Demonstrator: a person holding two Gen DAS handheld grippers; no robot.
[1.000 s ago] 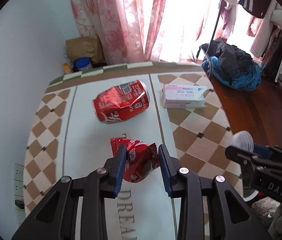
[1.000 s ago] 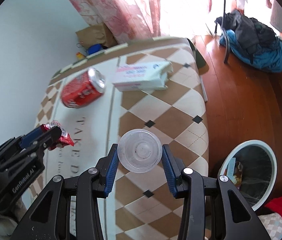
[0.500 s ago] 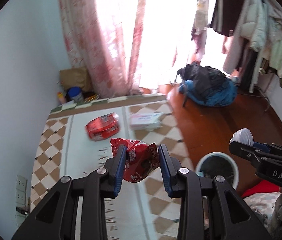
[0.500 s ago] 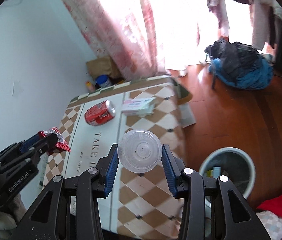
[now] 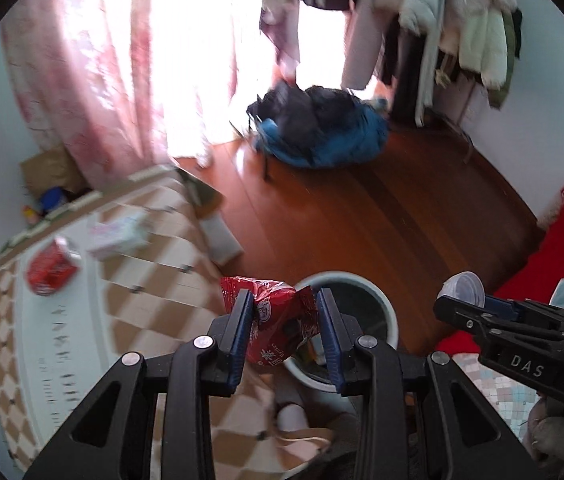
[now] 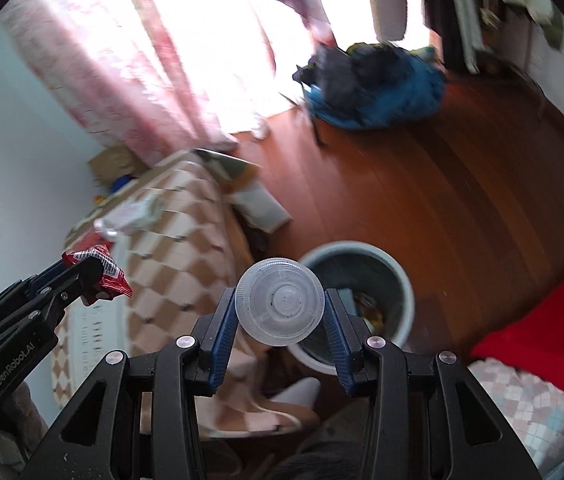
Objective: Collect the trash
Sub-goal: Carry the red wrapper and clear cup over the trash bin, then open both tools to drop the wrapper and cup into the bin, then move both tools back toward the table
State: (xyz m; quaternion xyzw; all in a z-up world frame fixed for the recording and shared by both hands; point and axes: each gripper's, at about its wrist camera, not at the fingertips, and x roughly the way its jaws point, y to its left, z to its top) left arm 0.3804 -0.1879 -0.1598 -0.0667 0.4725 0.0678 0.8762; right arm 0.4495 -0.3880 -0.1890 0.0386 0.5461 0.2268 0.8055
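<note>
Hovering both loads near the waste bin (image 5: pixel 382 308): left gripper (image 5: pixel 284 320) fingers clamp the red snack wrapper (image 5: pixel 278 320), right gripper (image 6: pixel 280 312) fingers clamp the clear plastic cup (image 6: pixel 280 307), bin opening just below-right of each.

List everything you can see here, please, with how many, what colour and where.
snack wrapper: one, red, between the left fingers
plastic cup: one, clear, between the right fingers
trash bin: one, pale blue-grey, on the floor beside the bed
soda can: one, red, lying on the bed
tissue pack: one, white, beside the can
bed cover: one, tan and white checks
clothes heap: blue and black, on the floor
left gripper: black, blue fingers, shut
right gripper: black, blue fingers, shut
</note>
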